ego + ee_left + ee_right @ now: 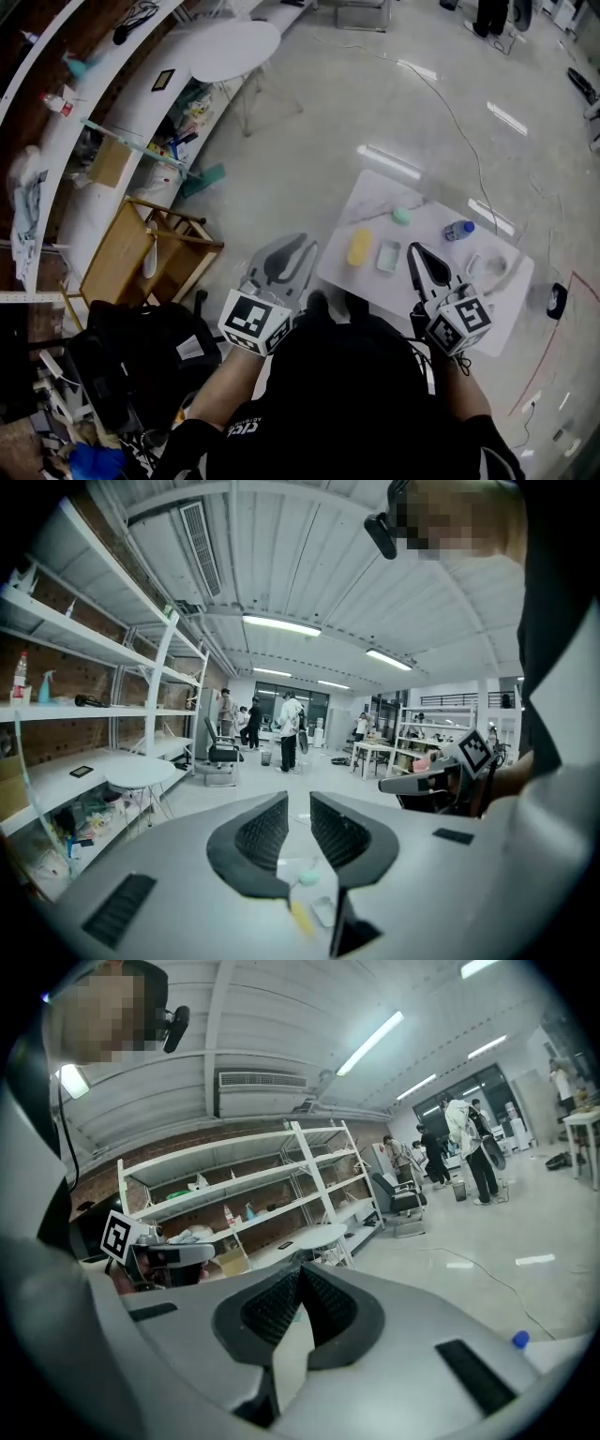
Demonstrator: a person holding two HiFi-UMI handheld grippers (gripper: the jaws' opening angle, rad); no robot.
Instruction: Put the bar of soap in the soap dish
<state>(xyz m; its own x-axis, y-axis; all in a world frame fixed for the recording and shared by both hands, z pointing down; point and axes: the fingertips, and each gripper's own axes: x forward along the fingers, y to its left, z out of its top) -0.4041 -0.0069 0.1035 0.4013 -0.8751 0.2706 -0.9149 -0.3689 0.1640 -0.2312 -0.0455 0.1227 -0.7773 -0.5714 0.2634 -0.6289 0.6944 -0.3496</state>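
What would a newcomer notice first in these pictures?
First, the two grey grippers low in the head view: the left gripper, fingers apart, beside the small white table, and the right gripper, fingers together, over it. Between them on the table lie a yellow bar of soap and, just right of it, the soap dish.

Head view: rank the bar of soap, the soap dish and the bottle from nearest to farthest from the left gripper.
1. Bar of soap: yellow, leftmost of the three on the table, nearest the left gripper.
2. Soap dish: just right of the soap.
3. Bottle: blue-capped, farthest right.
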